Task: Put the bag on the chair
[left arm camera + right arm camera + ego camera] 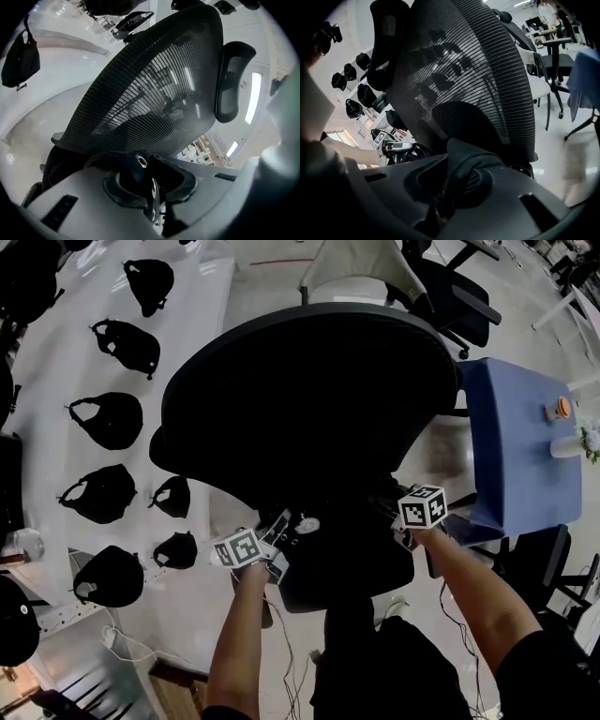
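hanging btw the two grippers, the black soft fabric bag (342, 563) sits on the person's side of the black mesh-back office chair (309, 399), i.e. behind the backrest, not over the seat. left gripper (277, 542) has its jaws pressed together on a dark strap w/ a metal eyelet (141, 161); right gripper (401, 514) is pinching a fold of the same bag, jaws all but closed on it. bag's long axis runs left-right from one gripper to the other, roughly parallel to the backrest, which lies straight ahead of both. judging by that, the coming move turns on clearing the backrest: bag has to go up and over, or round one side, before it can come down on the seat. neither arm is clearly nearer; right one looks a touch closer to the backrest edge. head view gives both grippers, the bag's span, other black bags (111, 420) on a white table (56, 362) at left and a blue-covered table (511, 437) at right, but the backrest hides the seat. gripper views give what head view can't: the actual pinch on each side, plus the mesh (150, 89) close ahead and the headrest (386, 42) above it.
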